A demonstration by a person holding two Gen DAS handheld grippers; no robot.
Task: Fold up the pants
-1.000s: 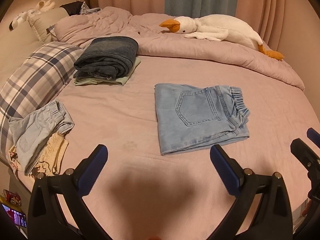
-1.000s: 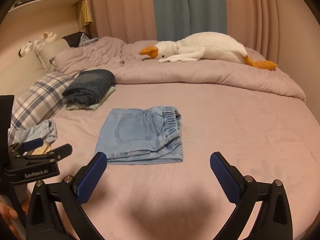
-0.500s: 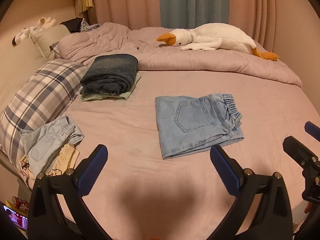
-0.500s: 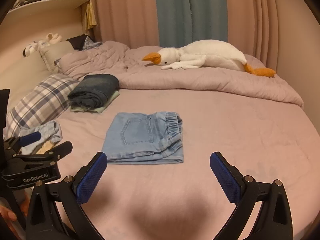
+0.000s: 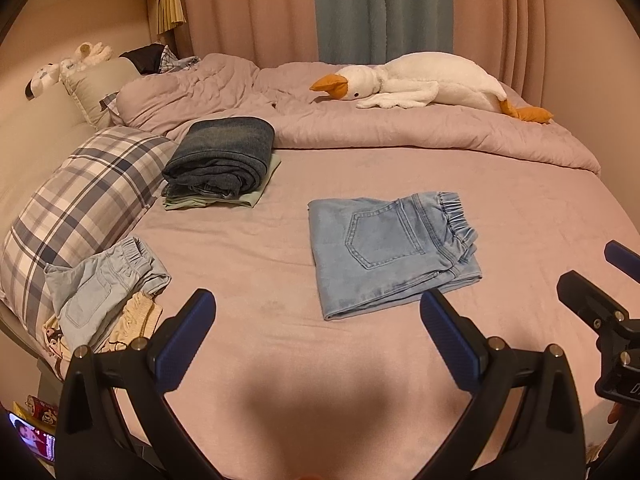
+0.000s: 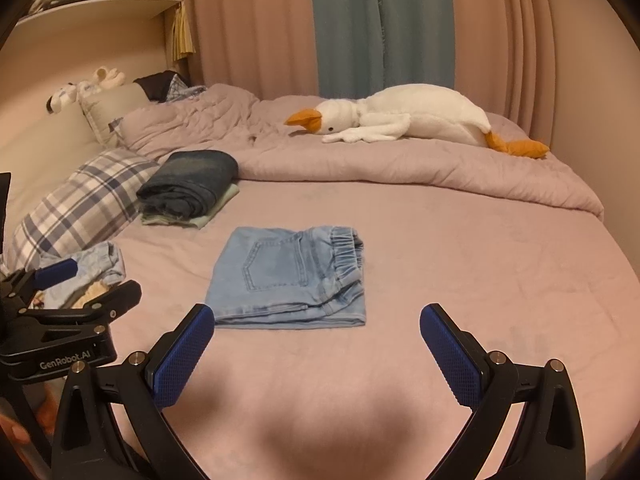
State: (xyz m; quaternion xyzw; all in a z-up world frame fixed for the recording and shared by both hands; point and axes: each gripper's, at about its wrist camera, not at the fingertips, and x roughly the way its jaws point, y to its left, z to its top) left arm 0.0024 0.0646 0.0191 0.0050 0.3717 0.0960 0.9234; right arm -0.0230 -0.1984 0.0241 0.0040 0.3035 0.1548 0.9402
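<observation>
Far across the bed (image 5: 520, 216) I see a goose toy (image 5: 420, 80) lying on the rumpled quilt (image 5: 400, 136). At my left leans a plaid pillow (image 5: 80, 200). Curtains (image 5: 380, 8) hang behind, a shelf (image 6: 100, 4) upper left.

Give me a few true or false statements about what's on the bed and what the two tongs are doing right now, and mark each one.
1. The light blue jeans lie folded flat on the bed sheet. True.
2. The left tongs are clamped on the jeans. False: they are open, holding nothing.
3. The dark jeans sit on top of a pale green garment. True.
4. The plush goose lies on the plaid pillow. False: it lies on the rumpled duvet at the far side.
5. The right tongs are open. True.
</observation>
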